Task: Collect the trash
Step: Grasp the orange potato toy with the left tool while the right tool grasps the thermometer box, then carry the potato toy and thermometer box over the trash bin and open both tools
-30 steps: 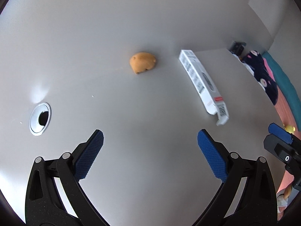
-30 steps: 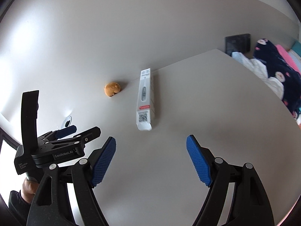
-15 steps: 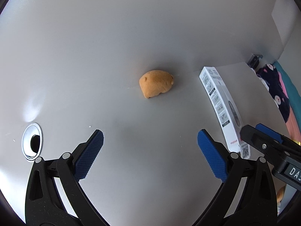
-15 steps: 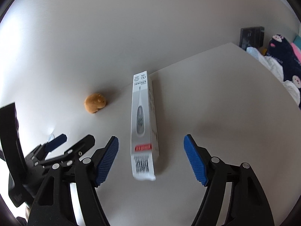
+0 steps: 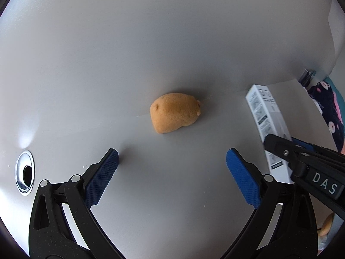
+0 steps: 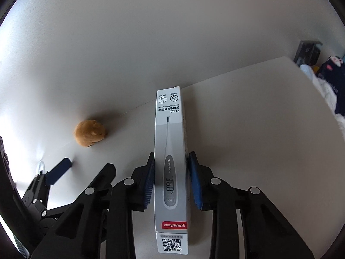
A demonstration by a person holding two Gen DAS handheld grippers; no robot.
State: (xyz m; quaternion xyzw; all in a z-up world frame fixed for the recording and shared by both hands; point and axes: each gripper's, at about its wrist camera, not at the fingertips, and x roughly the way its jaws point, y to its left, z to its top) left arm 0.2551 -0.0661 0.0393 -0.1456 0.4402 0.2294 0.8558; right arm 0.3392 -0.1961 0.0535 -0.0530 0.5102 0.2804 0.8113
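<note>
— So, what's the biggest thing over there?

— That would be the pale grey surface [image 6: 258,151], running back to a plain wall. At its far right edge there is a heap of dark patterned fabric [image 5: 327,112] and some white cloth, too small to make out properly.

— And on it?

— A long white thermometer box [image 6: 171,168] lies flat, lengthwise away from the person, with a picture of a digital thermometer on top, a red band near its close end and a QR code on the end flap. The right gripper [image 6: 172,181] sits astride it around the middle. Its left blue pad [image 6: 149,183] presses on the box's side; the right pad stands just beside the other side, and I can't say for sure whether it touches. The box rests on the surface.

— What about the other hand?

— The left gripper [image 5: 172,172] hovers low over the surface with its blue pads spread wide, holding nothing. It points at a small orange fuzzy lump [image 5: 175,116], which lies against the line where surface meets wall, left of the box and well apart from it. The lump sits ahead of the pads, not between them.

— Anything smaller?

— A round metal cable grommet [image 5: 24,173] set into the surface, off to the left of the left gripper.
</note>
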